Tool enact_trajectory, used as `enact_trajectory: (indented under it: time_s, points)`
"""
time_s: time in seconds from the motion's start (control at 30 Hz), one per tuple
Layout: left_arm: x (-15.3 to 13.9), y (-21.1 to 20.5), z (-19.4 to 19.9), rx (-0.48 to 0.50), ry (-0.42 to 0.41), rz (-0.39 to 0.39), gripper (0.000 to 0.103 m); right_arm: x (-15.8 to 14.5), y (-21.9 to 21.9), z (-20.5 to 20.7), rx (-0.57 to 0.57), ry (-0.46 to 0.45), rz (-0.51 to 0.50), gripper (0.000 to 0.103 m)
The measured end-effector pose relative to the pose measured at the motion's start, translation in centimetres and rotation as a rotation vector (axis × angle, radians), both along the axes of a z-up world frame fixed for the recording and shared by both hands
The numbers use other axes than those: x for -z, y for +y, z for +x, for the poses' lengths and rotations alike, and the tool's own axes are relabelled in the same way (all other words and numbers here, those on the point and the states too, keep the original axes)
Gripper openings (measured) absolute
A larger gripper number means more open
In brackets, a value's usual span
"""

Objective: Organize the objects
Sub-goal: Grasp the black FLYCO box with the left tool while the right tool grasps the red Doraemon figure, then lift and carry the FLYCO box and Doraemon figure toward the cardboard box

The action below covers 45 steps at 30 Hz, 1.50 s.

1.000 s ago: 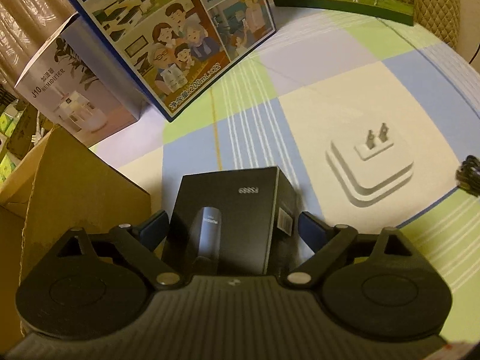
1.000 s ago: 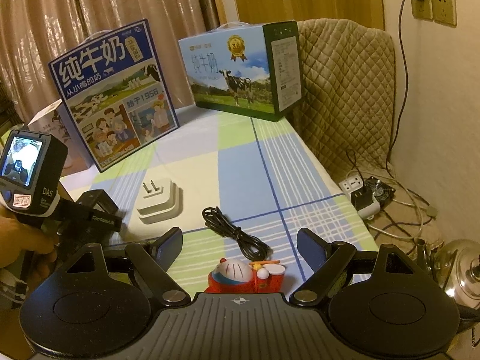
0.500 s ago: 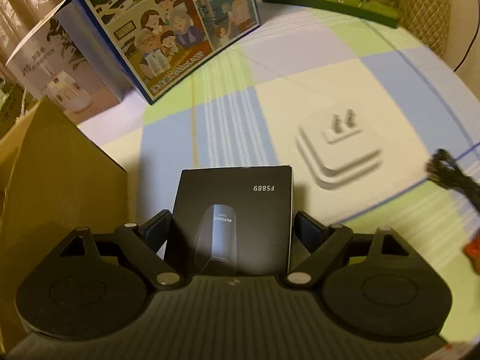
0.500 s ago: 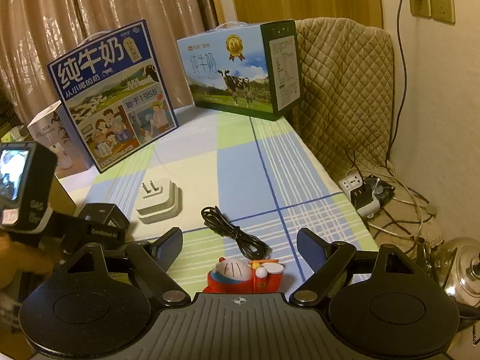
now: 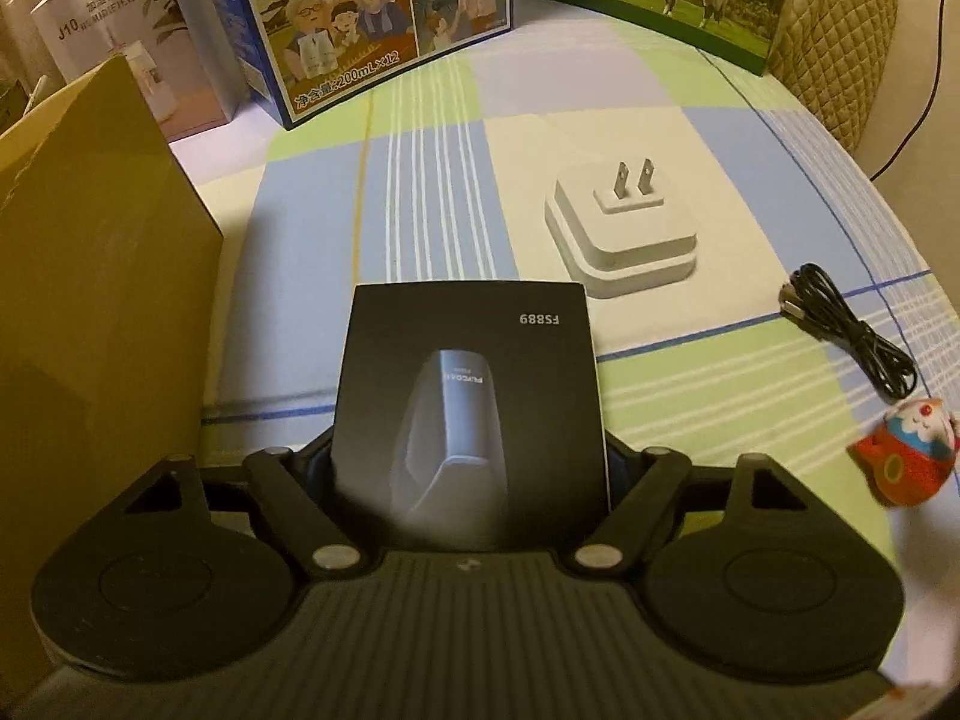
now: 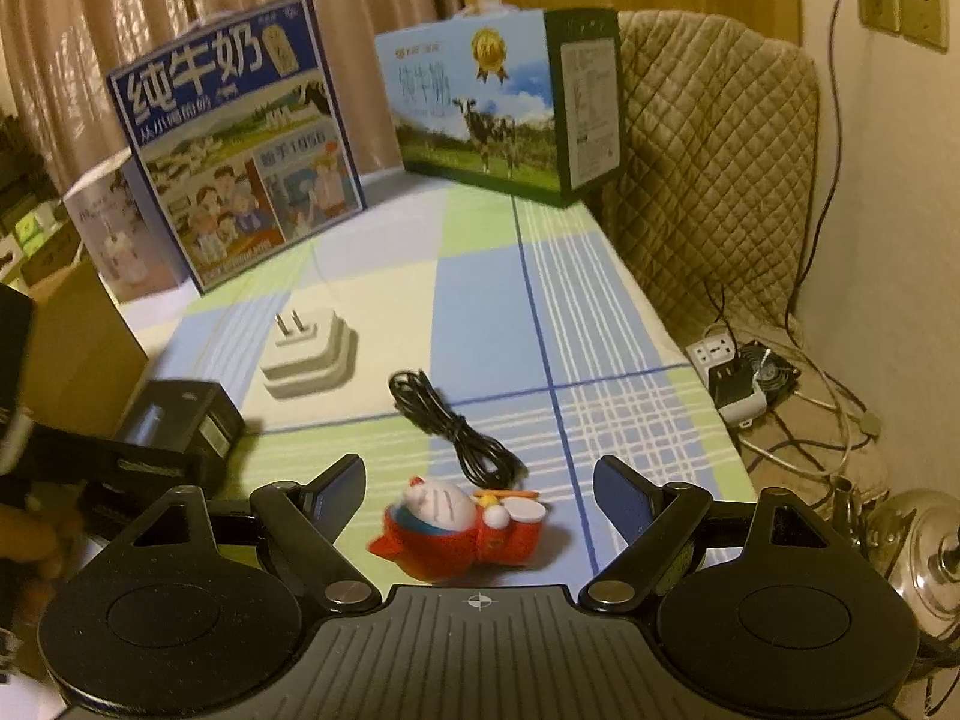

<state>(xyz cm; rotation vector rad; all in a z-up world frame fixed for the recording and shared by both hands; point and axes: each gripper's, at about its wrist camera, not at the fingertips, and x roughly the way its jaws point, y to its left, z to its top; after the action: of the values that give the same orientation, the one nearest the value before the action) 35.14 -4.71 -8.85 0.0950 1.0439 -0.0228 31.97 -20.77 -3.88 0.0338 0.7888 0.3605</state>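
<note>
A black carton marked FS889 [image 5: 468, 396] stands on the checked tablecloth between the fingers of my left gripper [image 5: 468, 462]. The jaws are closing, and the pads lie against the carton's two sides, their tips hidden behind it. In the right wrist view the same carton [image 6: 180, 414] sits at the left with the left gripper's dark frame over it. My right gripper [image 6: 480, 471] is open above a red and white cat toy [image 6: 462, 534], which lies on its side between the fingers without touching them.
A white plug adapter [image 5: 630, 234] lies prongs up beyond the carton, a coiled black cable [image 5: 852, 330] to its right. An open cardboard box [image 5: 90, 300] stands at left. Two milk cartons [image 6: 240, 144] [image 6: 504, 102] line the back. The table edge [image 6: 678, 372] drops to floor wiring.
The left gripper's jaws have narrowed onto the black carton, and its view has swung right, bringing the cable and toy in. The right gripper has barely moved.
</note>
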Motion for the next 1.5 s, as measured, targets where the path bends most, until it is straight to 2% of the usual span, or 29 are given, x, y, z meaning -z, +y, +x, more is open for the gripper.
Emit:
enact_trajectory:
  time_s: [0.2,0.4,0.47,0.5,0.57,0.77,1.03,1.23,1.5]
  points:
    - [-1.1,-0.2,-1.5,0.023,-0.036,-0.04,0.076,2.0,0.8,1.1,-0.06,0.067,-0.046,0.081]
    - [-1.4,-0.6,-2.4,0.035,-0.05,-0.068,0.076,3.0,1.2,1.9,-0.047,0.102,-0.044,0.081]
    - [-1.3,-0.6,-2.6,0.037,-0.049,-0.076,0.076,3.2,1.3,2.2,-0.039,0.11,-0.036,0.076]
    - [-1.3,-0.6,-2.7,0.039,-0.049,-0.079,0.076,3.2,1.3,2.3,-0.039,0.114,-0.024,0.069]
    - [-1.4,-0.6,-2.9,0.041,-0.05,-0.085,0.076,3.0,1.4,2.4,-0.026,0.118,-0.031,0.069]
    - [-2.0,-0.6,-3.6,0.046,-0.06,-0.101,0.076,2.2,1.3,1.9,-0.006,0.095,-0.058,0.068]
    - [-3.6,-0.6,-5.5,0.054,-0.064,-0.139,0.076,0.9,1.3,0.2,-0.004,0.064,-0.036,0.068]
    - [-5.4,-0.3,-8.3,0.052,-0.07,-0.174,0.076,-0.9,1.5,-2.5,0.011,0.013,-0.02,0.067]
    - [-8.7,0.3,-12.5,0.053,-0.093,-0.215,0.076,-4.1,0.9,-7.3,0.03,-0.01,0.02,0.067]
